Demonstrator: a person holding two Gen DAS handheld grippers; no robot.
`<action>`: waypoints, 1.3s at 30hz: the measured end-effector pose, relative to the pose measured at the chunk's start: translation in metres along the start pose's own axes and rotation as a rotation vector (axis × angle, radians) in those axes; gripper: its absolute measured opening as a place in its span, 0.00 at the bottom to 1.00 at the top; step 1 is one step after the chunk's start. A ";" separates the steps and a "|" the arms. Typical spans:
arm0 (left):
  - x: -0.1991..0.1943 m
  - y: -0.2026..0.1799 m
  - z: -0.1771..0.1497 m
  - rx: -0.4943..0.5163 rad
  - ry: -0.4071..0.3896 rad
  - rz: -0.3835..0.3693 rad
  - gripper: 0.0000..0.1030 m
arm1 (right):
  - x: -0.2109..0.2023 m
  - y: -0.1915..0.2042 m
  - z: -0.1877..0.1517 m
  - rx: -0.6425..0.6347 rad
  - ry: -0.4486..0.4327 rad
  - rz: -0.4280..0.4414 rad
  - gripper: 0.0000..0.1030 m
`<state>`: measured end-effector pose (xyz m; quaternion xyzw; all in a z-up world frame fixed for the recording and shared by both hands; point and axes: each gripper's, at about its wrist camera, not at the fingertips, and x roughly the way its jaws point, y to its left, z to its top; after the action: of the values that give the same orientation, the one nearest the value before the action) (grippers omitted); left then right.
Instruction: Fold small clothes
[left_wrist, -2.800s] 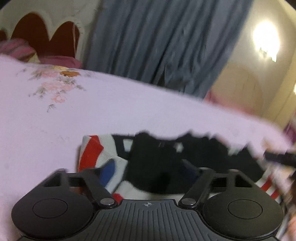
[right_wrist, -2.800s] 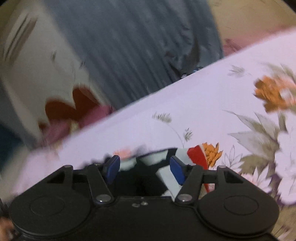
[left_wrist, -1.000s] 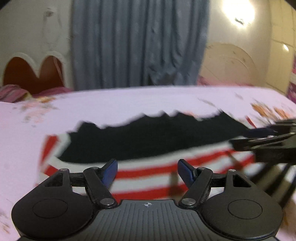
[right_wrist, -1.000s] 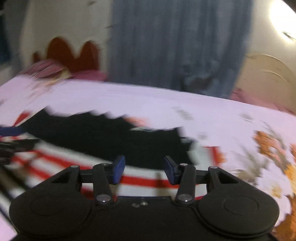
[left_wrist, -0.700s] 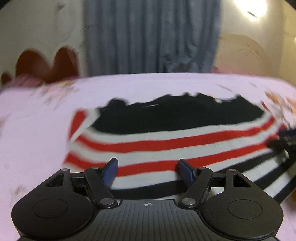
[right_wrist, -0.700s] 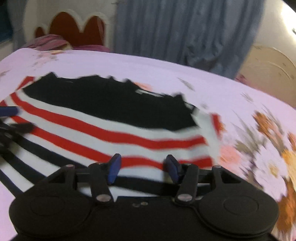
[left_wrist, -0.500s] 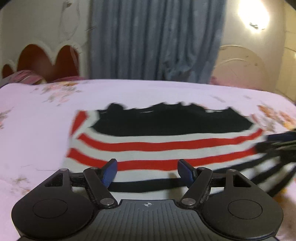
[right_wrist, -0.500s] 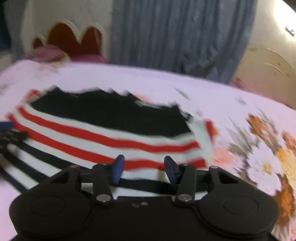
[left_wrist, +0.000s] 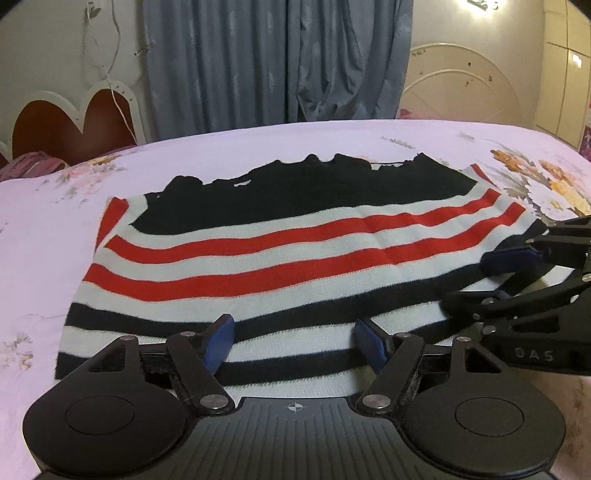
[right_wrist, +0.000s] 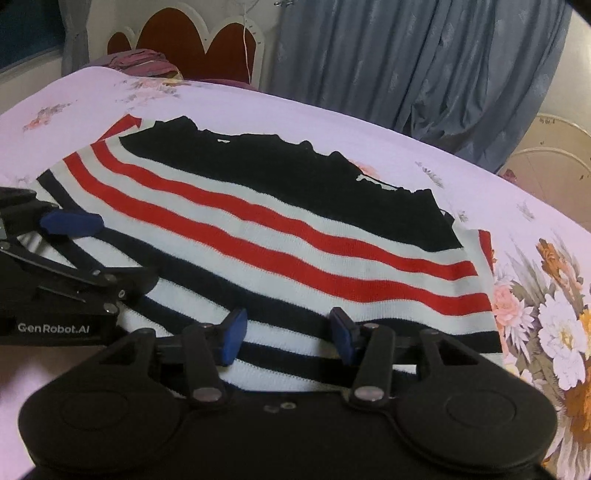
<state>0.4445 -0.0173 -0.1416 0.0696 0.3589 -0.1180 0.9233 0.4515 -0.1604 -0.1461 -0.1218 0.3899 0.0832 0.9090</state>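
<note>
Knit garment, black top panel with red, white and black stripes (left_wrist: 295, 251): spread flat on pale lilac floral bedsheet (left_wrist: 48, 221), directly ahead of both tools. Left gripper (left_wrist: 295, 341), right gripper (right_wrist: 288, 332): blue-tipped fingers parted wide over near hem, holding nothing. Grey-blue curtain (left_wrist: 277, 62) beyond.

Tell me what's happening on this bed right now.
A person holding two black handheld grippers is folding a striped knit garment with black, white and red bands, laid out flat on a pale purple floral bedsheet. The left gripper and the right gripper both sit open at the garment's near black-and-white striped hem, side by side. Neither has clamped the fabric.
</note>
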 end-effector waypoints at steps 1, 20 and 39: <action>-0.005 0.003 0.000 -0.003 -0.010 0.017 0.69 | -0.003 -0.003 -0.002 0.003 0.005 0.003 0.46; -0.029 0.060 -0.031 -0.052 -0.001 0.099 0.69 | -0.036 -0.055 -0.028 0.144 0.009 -0.077 0.44; -0.027 0.073 -0.042 -0.071 0.022 0.123 0.69 | -0.036 -0.087 -0.053 0.181 0.094 -0.138 0.43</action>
<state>0.4177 0.0667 -0.1507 0.0598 0.3682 -0.0476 0.9266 0.4115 -0.2613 -0.1415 -0.0697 0.4285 -0.0207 0.9006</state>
